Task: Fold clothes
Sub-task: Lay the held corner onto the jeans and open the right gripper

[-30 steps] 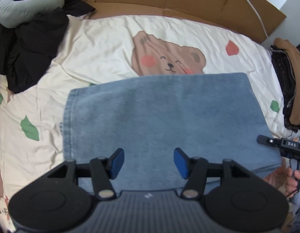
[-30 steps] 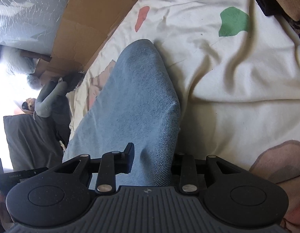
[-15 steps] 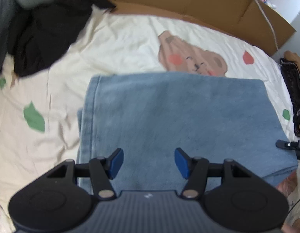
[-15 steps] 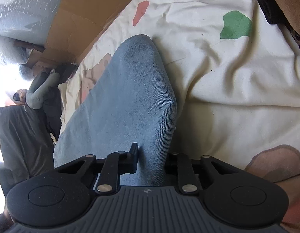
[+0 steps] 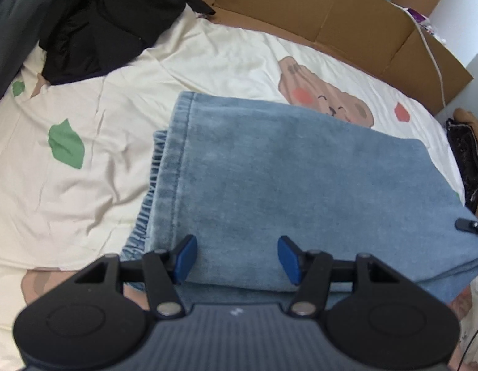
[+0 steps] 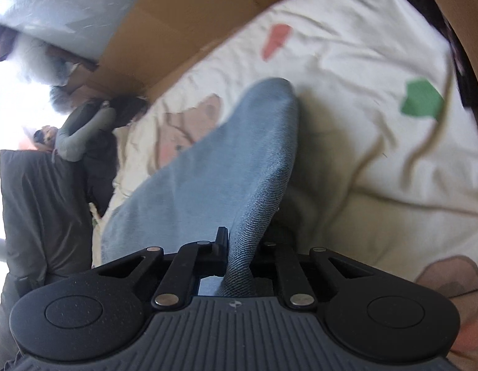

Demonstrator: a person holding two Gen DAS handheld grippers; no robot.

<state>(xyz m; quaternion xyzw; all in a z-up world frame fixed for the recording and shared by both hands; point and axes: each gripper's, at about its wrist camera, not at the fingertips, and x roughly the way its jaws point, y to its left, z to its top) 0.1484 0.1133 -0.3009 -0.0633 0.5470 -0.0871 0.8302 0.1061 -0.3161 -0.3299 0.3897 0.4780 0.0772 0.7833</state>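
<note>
Light blue folded jeans [image 5: 285, 170] lie across a cream bedsheet [image 5: 84, 108] printed with bears and leaves. The elastic waistband peeks out under the hem at their left end. My left gripper [image 5: 236, 258] hangs open just above the near edge of the jeans, with nothing between its blue pads [image 5: 184, 258]. In the right wrist view, a raised fold of the jeans [image 6: 226, 179] runs straight into my right gripper [image 6: 243, 241]. Its jaws are closing and pinch the denim tight. The right finger is mostly hidden behind the cloth.
A heap of black and grey clothes [image 5: 106, 31] lies at the back left of the bed. A cardboard wall [image 5: 331, 9] lines the far side, with a white cable over it. Dark and brown garments [image 5: 467, 160] sit at the right edge.
The left gripper has come lower and toward the left end of the jeans, still open. The right gripper's jaws have narrowed onto the denim fold and lifted it a little.
</note>
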